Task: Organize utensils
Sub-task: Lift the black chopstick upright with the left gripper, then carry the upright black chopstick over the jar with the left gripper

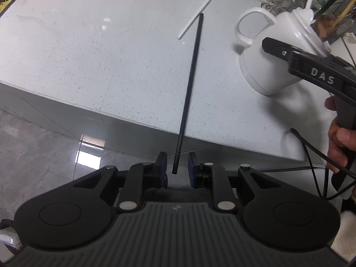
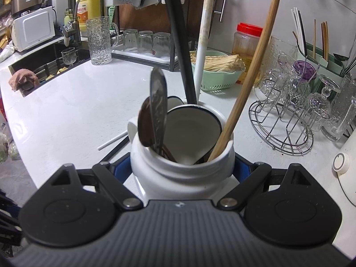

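A black chopstick (image 1: pixel 191 82) runs from the white counter (image 1: pixel 89 55) out past its front edge. Its near end sits between the fingers of my left gripper (image 1: pixel 176 164), which is open, with a gap on each side of the stick. A white chopstick (image 1: pixel 199 12) lies on the counter just beyond it. My right gripper (image 2: pixel 181 162) is shut on a white handled jug (image 2: pixel 178 171), one blue pad on each side; the jug (image 1: pixel 267 66) also appears at the right in the left wrist view. The jug holds a metal spoon (image 2: pixel 158 102), a white ceramic spoon (image 2: pixel 191 131), black chopsticks (image 2: pixel 180 53) and a wooden chopstick (image 2: pixel 249 71).
A sink (image 2: pixel 44 62) with a tap lies at the back left. A glass mug (image 2: pixel 99 42), a green basket (image 2: pixel 220 77), a red-lidded jar (image 2: pixel 247 42) and a wire rack of glasses (image 2: pixel 287 120) stand behind the jug. The counter edge (image 1: pixel 133 115) drops to tiled floor.
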A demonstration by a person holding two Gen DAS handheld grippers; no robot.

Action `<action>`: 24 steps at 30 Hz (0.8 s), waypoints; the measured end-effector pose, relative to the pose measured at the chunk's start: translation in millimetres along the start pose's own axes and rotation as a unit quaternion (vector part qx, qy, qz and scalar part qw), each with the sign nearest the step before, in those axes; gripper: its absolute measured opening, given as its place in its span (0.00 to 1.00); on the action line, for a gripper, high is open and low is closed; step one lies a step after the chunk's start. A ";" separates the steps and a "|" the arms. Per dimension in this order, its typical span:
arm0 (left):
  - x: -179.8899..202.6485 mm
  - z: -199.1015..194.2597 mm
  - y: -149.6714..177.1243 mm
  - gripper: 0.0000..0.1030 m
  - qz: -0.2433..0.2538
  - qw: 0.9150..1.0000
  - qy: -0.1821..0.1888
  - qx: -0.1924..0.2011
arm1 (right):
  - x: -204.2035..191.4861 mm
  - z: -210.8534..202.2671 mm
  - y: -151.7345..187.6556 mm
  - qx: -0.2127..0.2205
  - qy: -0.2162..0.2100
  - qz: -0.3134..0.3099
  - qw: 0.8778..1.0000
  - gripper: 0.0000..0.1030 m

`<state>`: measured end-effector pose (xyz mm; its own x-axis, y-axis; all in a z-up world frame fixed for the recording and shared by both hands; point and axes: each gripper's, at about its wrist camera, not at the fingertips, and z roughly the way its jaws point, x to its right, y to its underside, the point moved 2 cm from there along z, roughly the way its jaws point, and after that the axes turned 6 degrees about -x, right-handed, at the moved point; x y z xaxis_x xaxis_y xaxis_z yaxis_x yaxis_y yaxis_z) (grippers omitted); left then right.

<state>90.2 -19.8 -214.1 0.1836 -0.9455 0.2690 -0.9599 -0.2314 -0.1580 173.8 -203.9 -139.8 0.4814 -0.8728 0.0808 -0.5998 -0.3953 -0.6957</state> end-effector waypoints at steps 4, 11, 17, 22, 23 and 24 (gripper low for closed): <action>4.4 -4.4 -6.0 0.06 0.008 1.000 -0.011 0.005 | 0.8 0.0 1.2 0.003 -0.003 -0.002 1.000 0.89; 11.9 -55.4 -23.6 0.05 0.000 0.998 0.002 0.060 | -1.7 -0.2 1.1 0.005 -0.003 -0.008 1.000 0.90; 17.7 -106.8 -47.9 0.04 0.009 0.992 0.005 0.123 | -6.6 2.5 -3.6 0.001 -0.004 -0.009 1.000 0.89; 19.1 -137.8 -57.3 0.04 0.018 0.986 0.003 0.166 | -12.5 5.6 -7.9 -0.003 -0.002 -0.007 1.000 0.90; 17.1 -142.8 -58.6 0.04 0.017 0.985 0.007 0.173 | -14.0 6.5 -9.2 -0.005 -0.002 -0.007 1.000 0.90; 15.7 -144.1 -61.7 0.04 0.018 0.983 0.008 0.180 | -15.6 7.3 -10.3 -0.006 -0.002 -0.007 1.000 0.90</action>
<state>121.8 12.6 -63.3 0.1445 -0.9513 0.2722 -0.8279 -0.2669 -0.4933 177.1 -184.1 -139.0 0.4922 -0.8661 0.0878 -0.6012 -0.4112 -0.6852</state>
